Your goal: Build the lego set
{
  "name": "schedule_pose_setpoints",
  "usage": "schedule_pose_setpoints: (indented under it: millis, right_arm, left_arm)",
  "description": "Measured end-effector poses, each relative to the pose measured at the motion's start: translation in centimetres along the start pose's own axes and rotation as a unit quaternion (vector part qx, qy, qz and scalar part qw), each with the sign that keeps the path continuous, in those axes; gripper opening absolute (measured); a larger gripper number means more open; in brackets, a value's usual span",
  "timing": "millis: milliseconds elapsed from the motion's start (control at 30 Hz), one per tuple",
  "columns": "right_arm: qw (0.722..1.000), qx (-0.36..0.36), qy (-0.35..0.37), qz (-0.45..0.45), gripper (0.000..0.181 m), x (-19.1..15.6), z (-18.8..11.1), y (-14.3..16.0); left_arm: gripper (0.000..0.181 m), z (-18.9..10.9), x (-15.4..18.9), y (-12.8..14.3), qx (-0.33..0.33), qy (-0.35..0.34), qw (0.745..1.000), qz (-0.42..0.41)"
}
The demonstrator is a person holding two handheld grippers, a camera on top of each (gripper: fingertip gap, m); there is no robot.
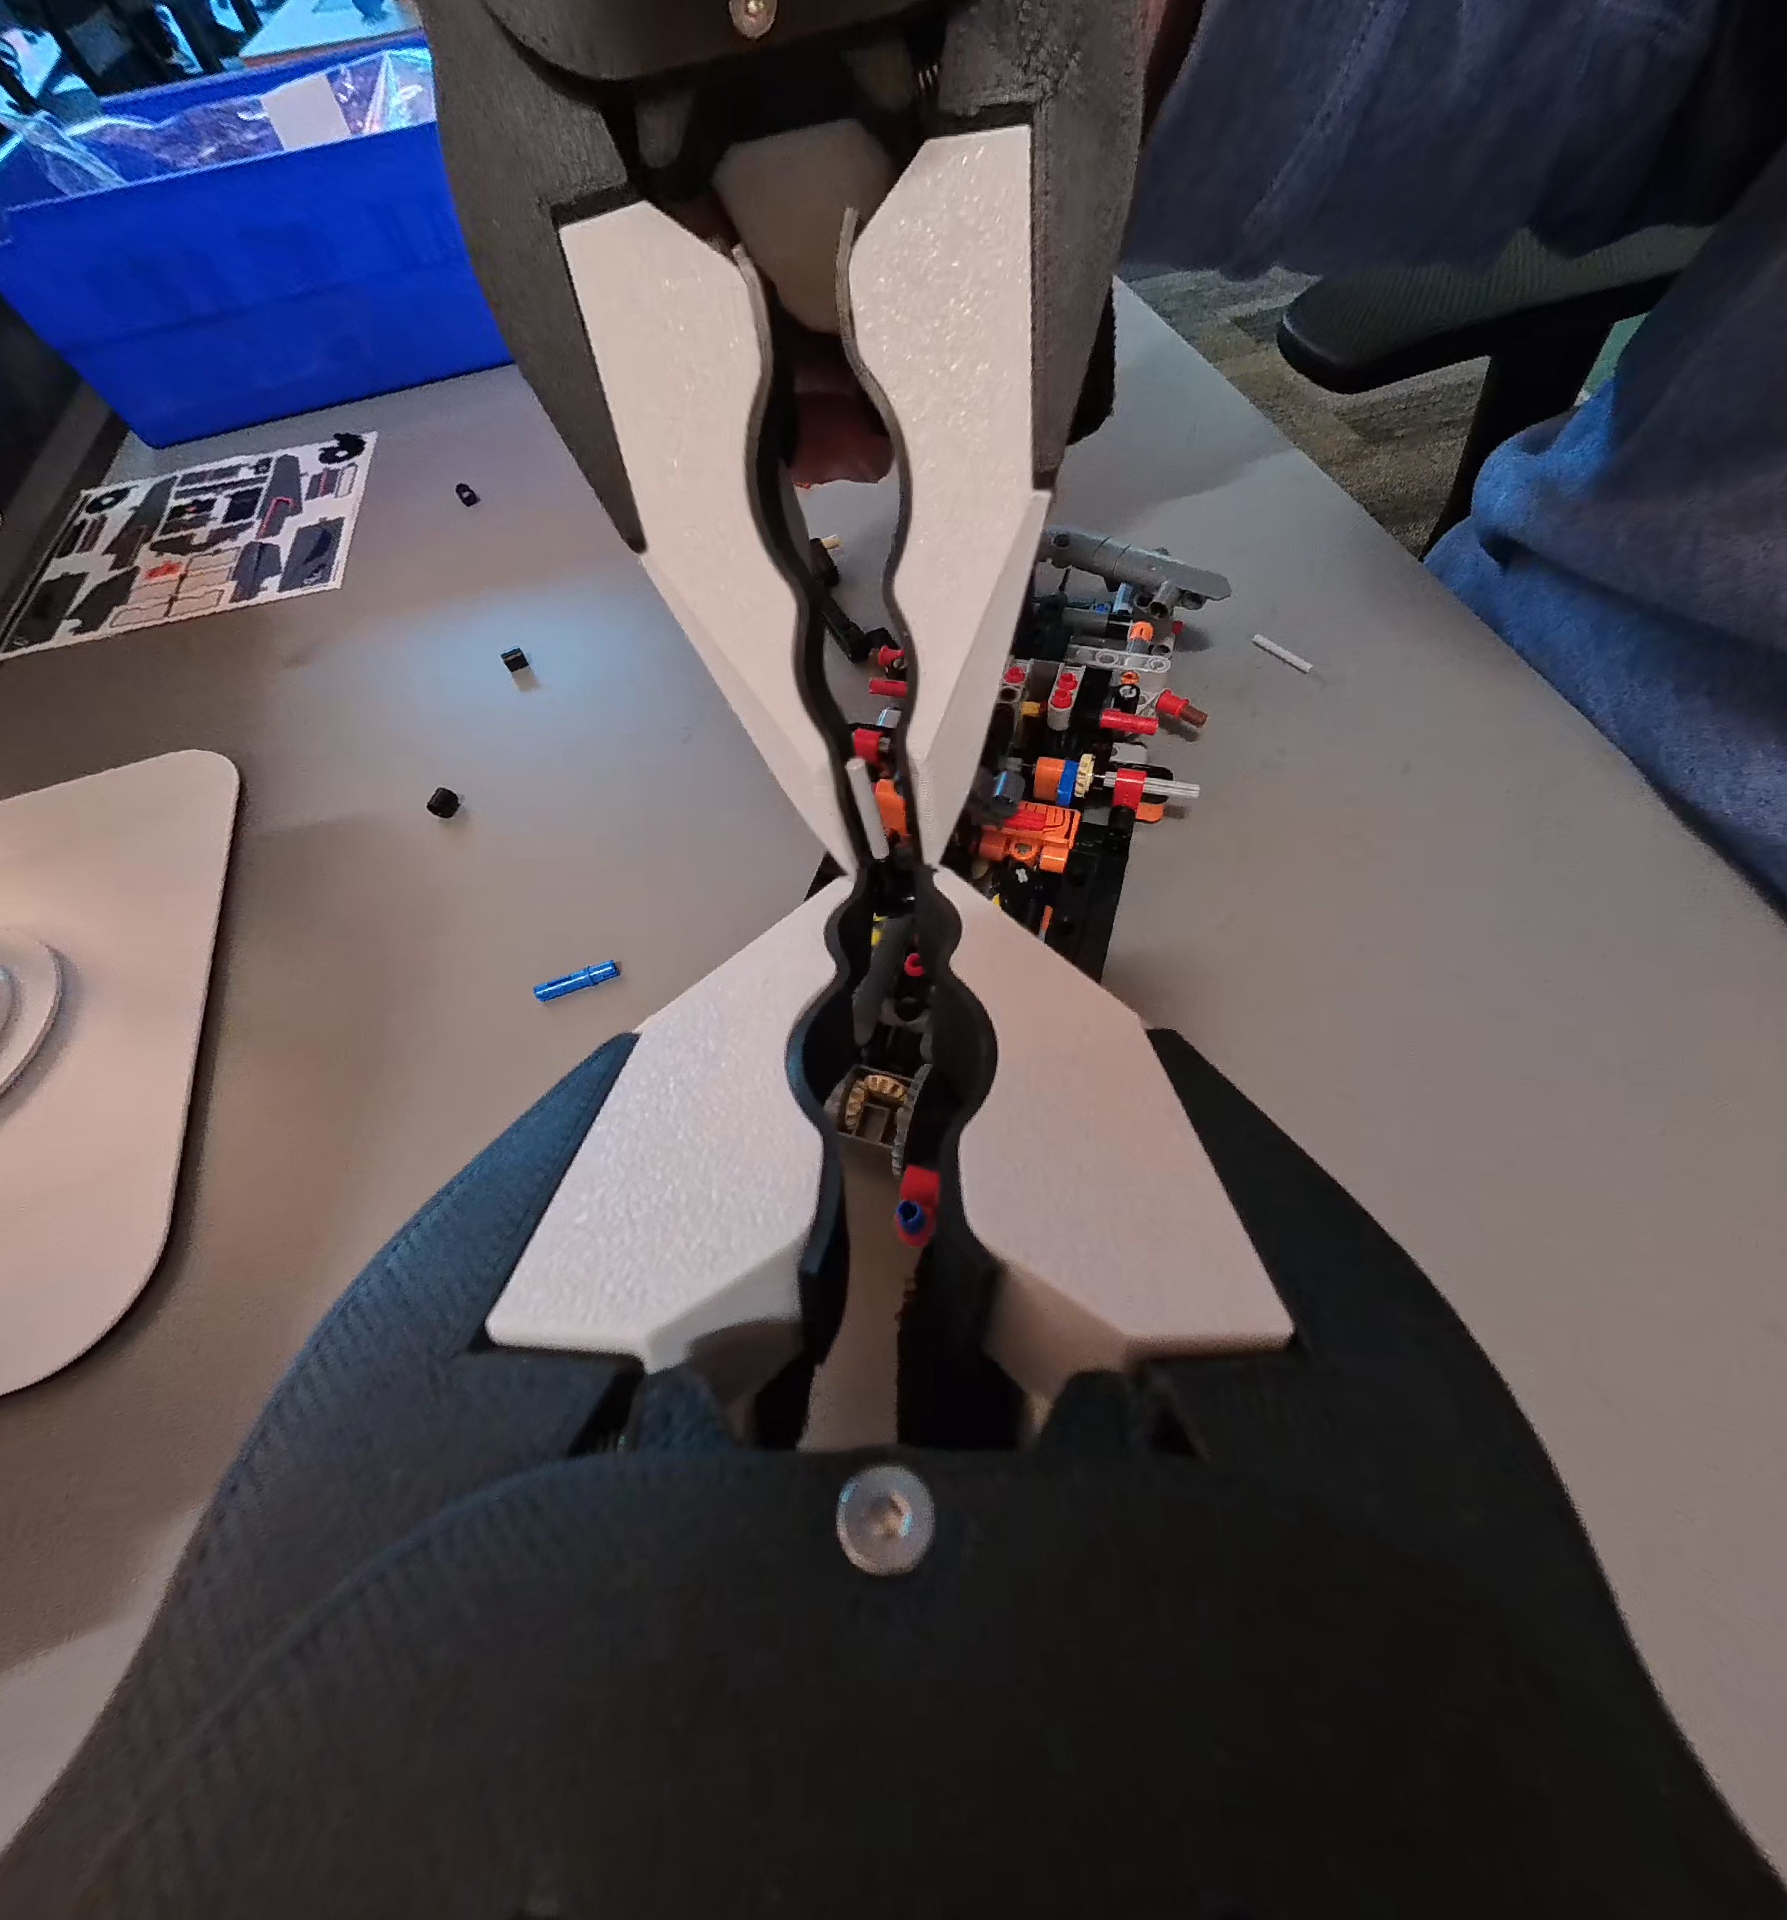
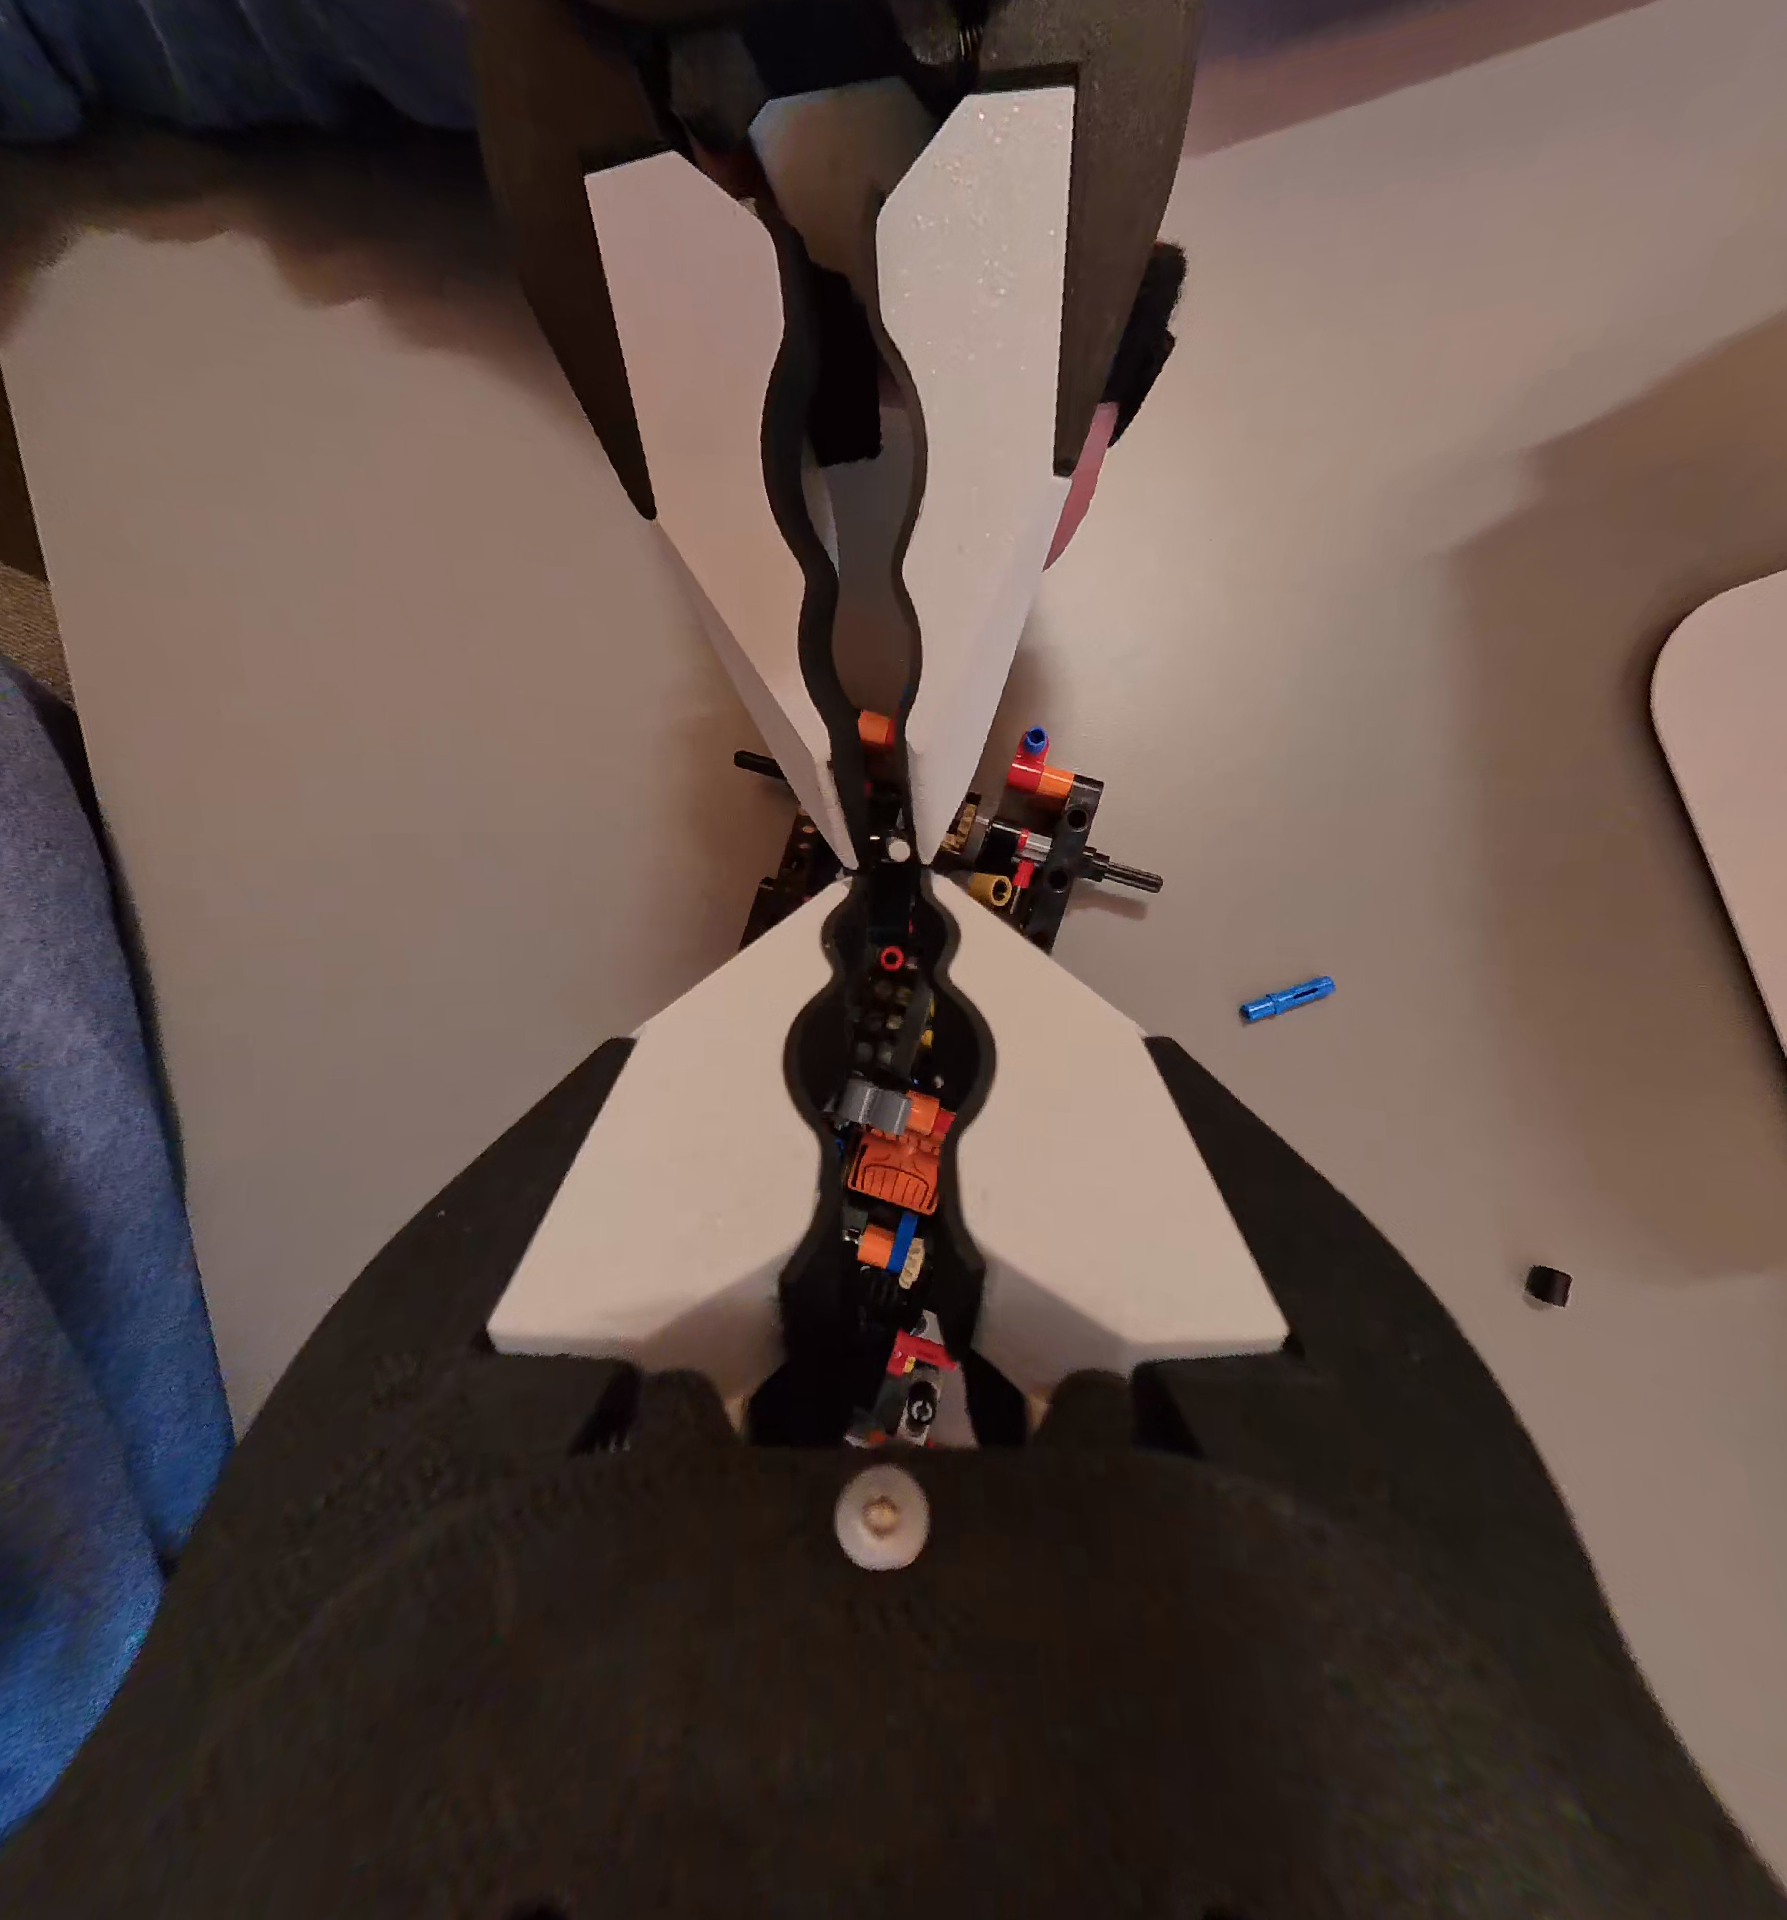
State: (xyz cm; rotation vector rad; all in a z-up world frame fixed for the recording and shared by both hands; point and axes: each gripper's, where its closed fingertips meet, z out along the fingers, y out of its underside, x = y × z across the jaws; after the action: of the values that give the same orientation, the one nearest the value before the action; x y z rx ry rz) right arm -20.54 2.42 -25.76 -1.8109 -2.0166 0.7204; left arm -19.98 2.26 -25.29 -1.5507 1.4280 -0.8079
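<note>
1. tabletop [image 1: 1388, 1143]: grey, carrying the lego build [image 1: 1065, 769], which lies just beyond and below both tool tips, its long axis running straight away from the left wrist camera.
2. left tool [image 1: 894, 883]: jaws nearly closed over the build; whether it grips a part i cannot tell.
3. right tool [image 2: 889, 883]: tips meet the left's, equally near; grasp unclear.
4. blue pin [image 1: 575, 981]: loose, left of the build.

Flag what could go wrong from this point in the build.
Both tools meet tip to tip over the lego model, left tool and right tool; a small white rod sits at the tips and could slip out. Loose parts like the blue pin and black pieces could get knocked away.
</note>
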Motion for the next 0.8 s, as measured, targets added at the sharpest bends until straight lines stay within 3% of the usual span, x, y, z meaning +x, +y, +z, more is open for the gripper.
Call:
schedule_pose_setpoints:
  millis: [333, 467, 600, 700, 800]
  right_arm:
    - [1.0, 0.009, -0.004, 0.018, 0.004, 0.1, 0.0, -0.1]
    - [0.999, -0.006, 0.001, 0.045, 0.004, 0.4, 0.4, 0.8]
    - [0.997, -0.034, 0.003, 0.074, 0.005, 0.1, 1.3, 2.0]
    - [0.994, -0.052, 0.009, 0.095, 0.004, 0.3, 1.9, 2.7]
    - [0.992, -0.062, 0.014, 0.108, 0.004, 0.2, 2.3, 3.0]
  left_arm:
    - [0.006, -0.2, -0.3, -0.1, -0.002, -0.01, 1.0, 0.0]
    - [0.028, -0.7, -1.4, 2.4, -0.101, -0.048, 0.994, -0.005]
    - [0.028, 0.0, 0.5, 4.5, -0.172, -0.038, 0.984, 0.011]
    - [0.018, 0.7, 0.8, 4.9, -0.184, -0.049, 0.981, 0.023]
    - [0.025, 1.0, 0.9, 5.0, -0.18, -0.051, 0.982, 0.009]
